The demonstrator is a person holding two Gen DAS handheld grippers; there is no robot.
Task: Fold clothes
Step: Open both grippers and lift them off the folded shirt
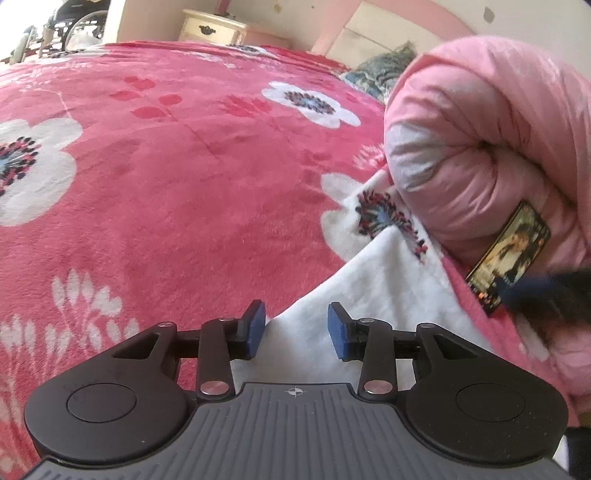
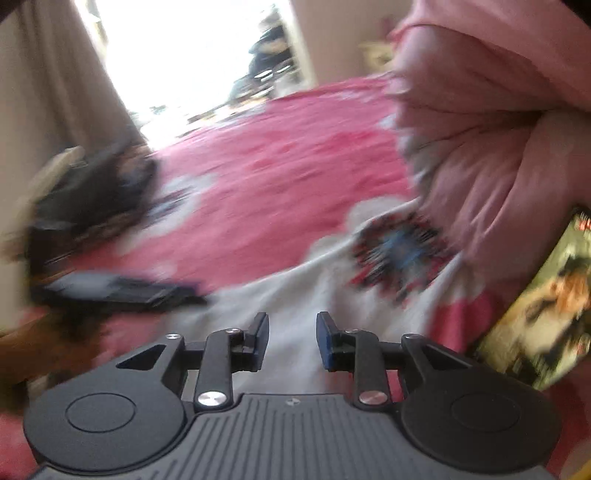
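My left gripper point(image 1: 297, 328) is open low over the red flowered blanket point(image 1: 184, 184), with nothing between its blue pads point(image 1: 338, 332). A dark blue and black blurred shape point(image 1: 546, 295) comes in from the right edge; I cannot tell what it is. My right gripper point(image 2: 291, 339) is also open and holds nothing. The right wrist view is smeared by motion. In it a heap of dark clothing point(image 2: 92, 192) lies at the left on the blanket point(image 2: 277, 166), and a flat dark piece point(image 2: 118, 291) lies in front of it.
A thick rolled pink quilt point(image 1: 480, 140) point(image 2: 498, 147) fills the right side. A picture card point(image 1: 508, 258) point(image 2: 546, 310) leans against it. A cream nightstand point(image 1: 214, 27) and a patterned pillow point(image 1: 384, 70) sit beyond the bed. A bright opening point(image 2: 184, 55) lies behind.
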